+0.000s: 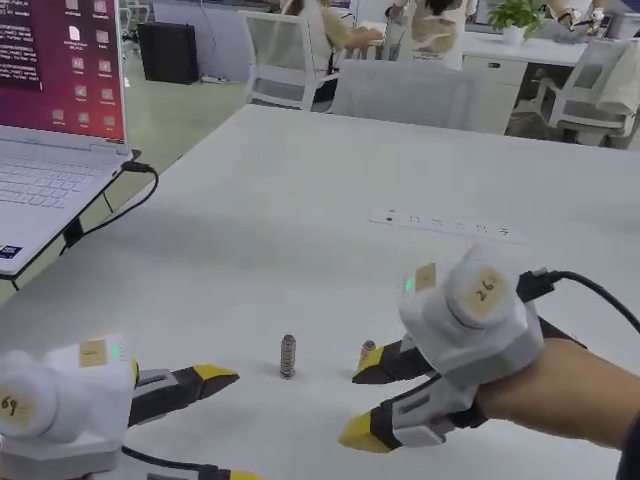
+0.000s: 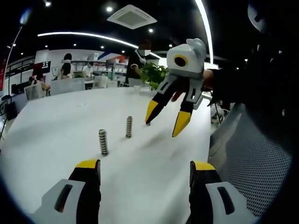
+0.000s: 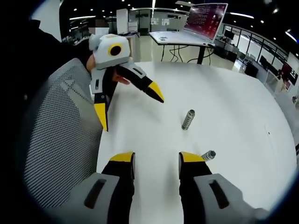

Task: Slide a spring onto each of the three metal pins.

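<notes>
White table [image 1: 300, 200], laptop [image 1: 50, 120] at left, hosts the pin job. The hazard, by the look of it, is that bare, slick top: one nudge could tip an upright pin & send it rolling, spring shed en route. Likeliest culprit is the right hand-held gripper [image 3: 156, 157], one jaw tip just beside the second spring [image 1: 368, 352]; touching or not, can't tell. A careless closing or sweep there would do it. Its jaws stand moderately apart, nothing btwn them. The left hand-held gripper [image 2: 145, 164] hovers low over the table on the laptop side, jaws spread wide, likewise empty, aimed toward the work. The first spring [image 1: 288, 356] stands upright btwn the two grippers, clear of both; the second spring stands upright near it. Both look seated on pins, so prob. at least one pin is left to do.
</notes>
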